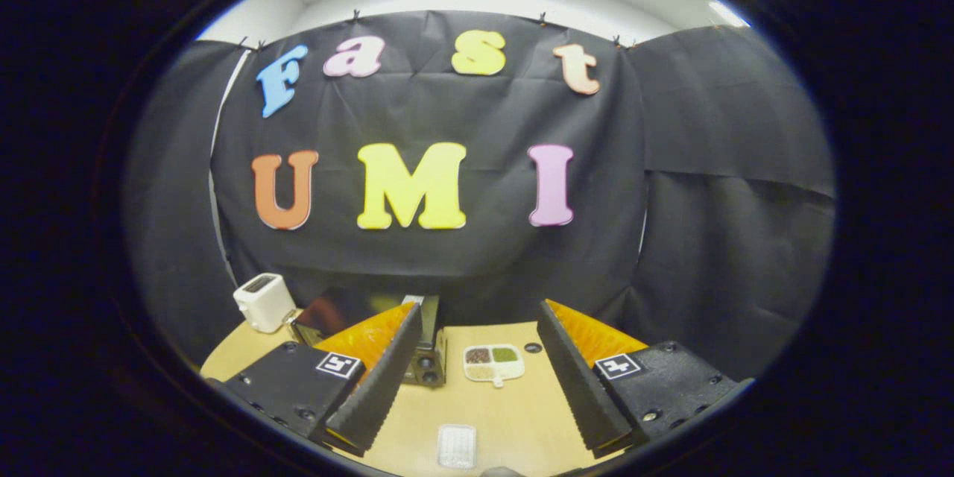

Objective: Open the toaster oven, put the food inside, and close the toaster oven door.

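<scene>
A: Gripper view. Gripper [477, 369] held high above a light wooden table [522, 417], looking forward; fingers [380, 380] spread wide apart, nothing between them.

B: Toaster oven?

A: Toaster oven [417, 346] at the table's far side, partly hidden behind the left finger. Dark body, control knobs on its right panel facing the gripper. Something dark and glossy [335, 313] just left of it, possibly the door; open or closed cannot be told from here.

B: Food?

A: White sectioned tray [493, 363] just right of the oven, beyond the fingers and between them. Three compartments: dark reddish-brown contents at left, green at right, pale beige in front. Small tab handle toward the gripper. Likely set there for a short carry to the oven.

B: Other containers?

A: Small clear ribbed plastic tray [456, 446] near the table's front edge, just ahead of the fingers; contents not discernible. White two-slot toaster [263, 302] at far left, touching nothing, well apart from the food.

B: Small dark round spot?

A: Spot [532, 347] on the table, just right of the sectioned tray. Too small to identify.

B: Reading of the pose?

A: Wide gap and raised stance suit an approach with nothing gripped. Food sits outside the oven, on the table.
</scene>
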